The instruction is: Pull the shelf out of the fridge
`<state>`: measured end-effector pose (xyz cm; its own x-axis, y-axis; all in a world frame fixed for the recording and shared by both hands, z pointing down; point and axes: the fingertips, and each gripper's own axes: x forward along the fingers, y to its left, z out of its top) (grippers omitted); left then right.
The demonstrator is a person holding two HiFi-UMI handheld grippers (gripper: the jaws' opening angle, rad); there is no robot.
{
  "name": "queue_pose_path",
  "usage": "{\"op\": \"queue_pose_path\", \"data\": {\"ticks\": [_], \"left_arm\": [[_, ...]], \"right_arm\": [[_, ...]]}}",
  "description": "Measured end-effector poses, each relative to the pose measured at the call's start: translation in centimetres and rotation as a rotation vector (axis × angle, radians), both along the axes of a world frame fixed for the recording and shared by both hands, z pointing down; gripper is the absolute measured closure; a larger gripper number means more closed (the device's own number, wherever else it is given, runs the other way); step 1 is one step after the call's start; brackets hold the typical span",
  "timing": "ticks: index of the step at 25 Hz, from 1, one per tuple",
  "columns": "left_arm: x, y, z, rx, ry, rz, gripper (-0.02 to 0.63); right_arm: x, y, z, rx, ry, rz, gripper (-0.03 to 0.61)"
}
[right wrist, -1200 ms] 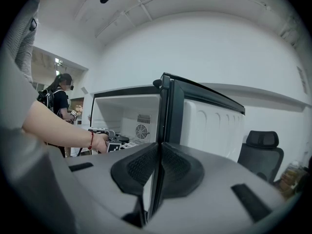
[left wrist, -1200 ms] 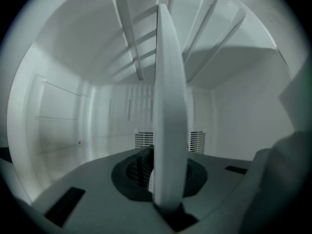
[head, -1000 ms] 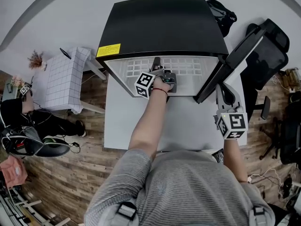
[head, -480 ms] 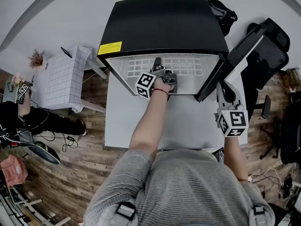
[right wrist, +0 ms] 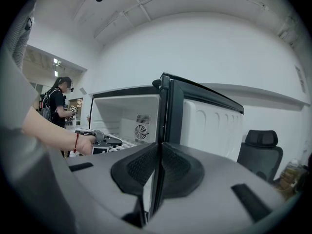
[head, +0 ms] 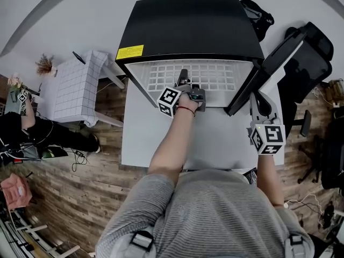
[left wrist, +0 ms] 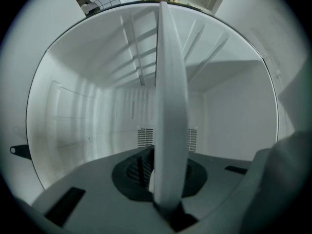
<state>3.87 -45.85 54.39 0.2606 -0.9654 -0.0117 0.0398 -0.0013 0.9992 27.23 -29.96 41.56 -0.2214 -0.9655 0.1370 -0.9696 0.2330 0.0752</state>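
Observation:
A black mini fridge [head: 188, 26] stands on a white table [head: 215, 138] with its door [head: 269, 63] swung open to the right. The white wire shelf [head: 215, 79] shows as a grid in the fridge mouth. My left gripper [head: 184, 79] is shut on the shelf's front rail. In the left gripper view that rail [left wrist: 168, 106] runs straight up between the pads of the left gripper [left wrist: 168, 179]. My right gripper [head: 257, 98] sits by the door's free edge with its jaws together. In the right gripper view the door edge [right wrist: 168, 106] rises just beyond the right gripper [right wrist: 157, 147]; whether it is pinched I cannot tell.
A black office chair [head: 312, 63] stands right of the door and a dark bag [head: 258, 15] lies behind the fridge. A small table with a checked cloth [head: 72, 93] is to the left. A person in black [head: 21, 128] sits at the far left on the wooden floor.
My left gripper has drawn slightly toward me with the shelf, and a little more of the grid shows. The person at the far left has shifted. The right gripper has barely moved.

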Motion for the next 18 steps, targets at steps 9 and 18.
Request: {"op": "queue_pose_path", "data": {"ticks": [9,18], "left_arm": [[-0.3,3.0,-0.2,0.008,0.004,0.004,0.568],[-0.4,4.7,-0.2,0.006,0.004,0.002,0.568]], "right_arm": [[0.0,0.0,-0.1,0.004,-0.008,0.005,0.563],[0.1,-0.1,0.0,0.0,-0.007,0.006,0.563]]}}
